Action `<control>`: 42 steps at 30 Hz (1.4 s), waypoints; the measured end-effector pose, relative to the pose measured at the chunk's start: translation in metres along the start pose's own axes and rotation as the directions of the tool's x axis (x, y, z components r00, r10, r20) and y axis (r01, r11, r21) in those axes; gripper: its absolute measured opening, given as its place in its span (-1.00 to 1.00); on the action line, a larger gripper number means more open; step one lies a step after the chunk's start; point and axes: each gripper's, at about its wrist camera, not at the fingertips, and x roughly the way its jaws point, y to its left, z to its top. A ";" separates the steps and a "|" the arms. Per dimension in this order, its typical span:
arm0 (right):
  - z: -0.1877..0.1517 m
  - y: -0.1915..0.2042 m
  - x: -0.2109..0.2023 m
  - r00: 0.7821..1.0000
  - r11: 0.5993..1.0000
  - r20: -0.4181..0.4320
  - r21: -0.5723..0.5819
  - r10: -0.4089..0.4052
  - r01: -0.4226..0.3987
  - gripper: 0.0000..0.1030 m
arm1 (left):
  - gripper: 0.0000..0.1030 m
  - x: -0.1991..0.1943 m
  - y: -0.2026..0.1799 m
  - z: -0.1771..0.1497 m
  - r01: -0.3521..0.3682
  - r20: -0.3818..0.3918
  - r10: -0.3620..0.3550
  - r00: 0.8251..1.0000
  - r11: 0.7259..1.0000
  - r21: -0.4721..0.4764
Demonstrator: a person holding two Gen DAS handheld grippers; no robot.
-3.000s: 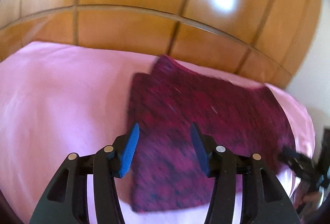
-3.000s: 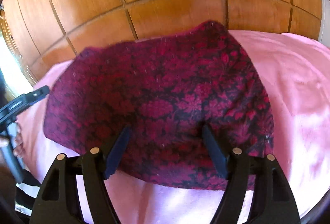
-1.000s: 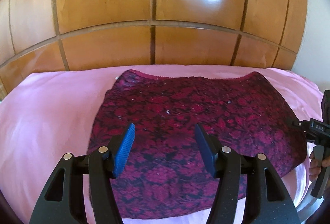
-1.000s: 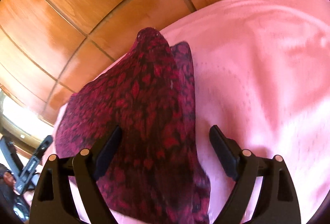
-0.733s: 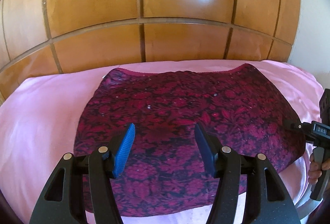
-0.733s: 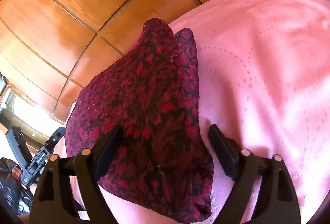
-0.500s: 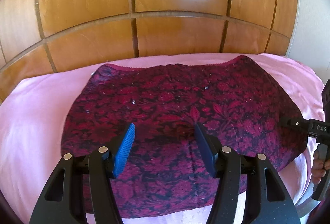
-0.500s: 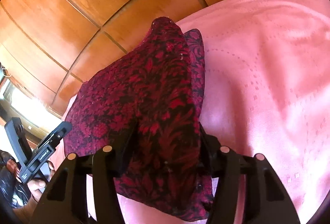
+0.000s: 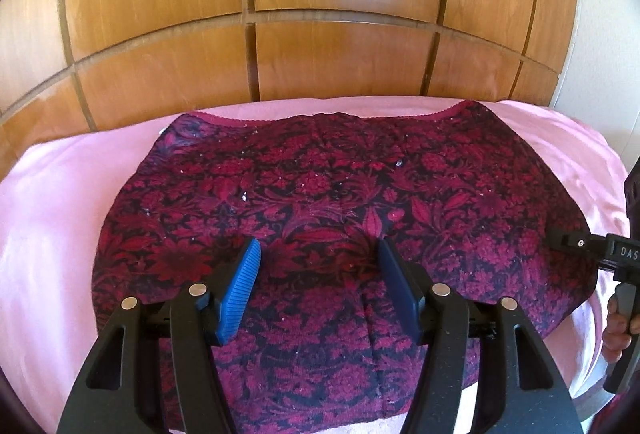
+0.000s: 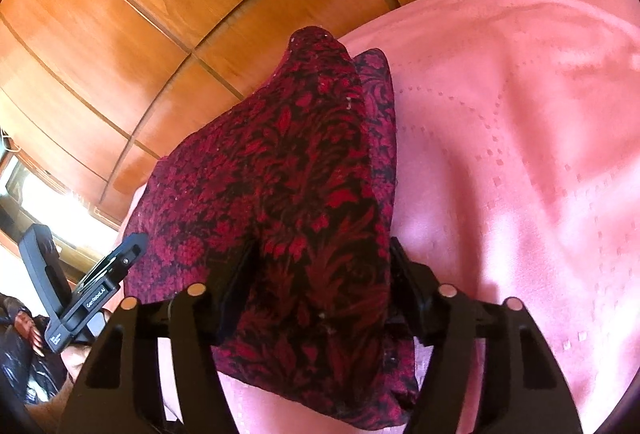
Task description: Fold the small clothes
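A dark red floral garment [image 9: 340, 218] lies spread on a pink bedspread [image 9: 52, 218]. My left gripper [image 9: 318, 270] is open, its blue pads hovering over the near middle of the cloth. In the right wrist view the garment [image 10: 288, 170] rises in a bunched ridge between the fingers of my right gripper [image 10: 320, 270], which is shut on its edge. The right gripper also shows at the far right of the left wrist view [image 9: 592, 250], at the cloth's right edge.
A wooden panelled headboard [image 9: 320, 14] stands right behind the bed. The pink bedspread [image 10: 520, 154] stretches to the right of the garment. The left gripper's body [image 10: 92, 294] and a hand show at the lower left of the right wrist view.
My right gripper has closed on the garment's edge, bunching it up between its fingers. My left gripper has swung to face the garment squarely and stays open.
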 end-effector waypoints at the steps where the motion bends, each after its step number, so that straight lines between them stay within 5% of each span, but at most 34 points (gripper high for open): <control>1: 0.000 0.005 0.001 1.000 1.000 -0.002 -0.010 -0.011 0.011 -0.09 | 0.17 0.000 0.002 0.000 0.014 0.004 -0.014 1.000 1.000 -0.009; 7: 0.008 0.038 -0.011 0.998 0.996 -0.011 -0.074 -0.058 0.057 -0.37 | 0.17 0.004 0.027 -0.001 0.137 -0.008 -0.138 0.990 0.985 -0.101; 9: 0.012 0.051 -0.015 0.997 0.991 -0.009 -0.103 -0.082 0.081 -0.38 | 0.06 0.000 0.041 0.001 0.199 0.011 -0.200 0.980 0.967 -0.157; 13: 0.019 0.062 -0.018 0.994 0.988 -0.010 -0.111 -0.112 0.110 -0.42 | -0.47 -0.017 0.072 0.004 0.308 0.059 -0.303 0.951 0.920 -0.241; 15: 0.024 0.076 -0.026 0.996 0.990 0.014 -0.114 -0.084 0.085 -0.44 | -0.56 -0.007 0.076 0.003 0.287 0.003 -0.293 0.956 0.934 -0.213; 18: 0.031 0.102 -0.036 0.998 0.985 0.045 -0.163 -0.042 0.048 -0.48 | -0.61 0.022 0.085 -0.005 0.319 -0.072 -0.348 0.935 0.910 -0.264; 27: 0.024 0.236 -0.014 0.992 0.919 0.053 -0.384 0.115 -0.086 -0.51 | -0.61 0.027 0.110 -0.003 0.426 -0.027 -0.471 0.882 0.820 -0.382; 31: 0.001 0.276 0.032 0.990 0.886 -0.009 -0.445 0.139 -0.129 -0.52 | -0.61 -0.005 0.160 -0.008 0.459 0.087 -0.474 0.876 0.765 -0.453; 36: -0.034 0.307 0.092 0.992 0.851 -0.077 -0.509 0.101 -0.126 -0.55 | -0.61 -0.038 0.215 -0.015 0.537 0.202 -0.512 0.835 0.681 -0.497; 40: -0.068 0.324 0.128 0.996 0.791 -0.082 -0.607 0.031 -0.075 -0.55 | -0.18 -0.052 0.222 0.000 0.580 0.237 -0.536 0.810 0.678 -0.451; 42: -0.076 0.327 0.128 0.999 0.758 -0.036 -0.652 0.007 -0.029 -0.55 | -0.12 -0.050 0.215 0.011 0.595 0.222 -0.559 0.799 0.682 -0.425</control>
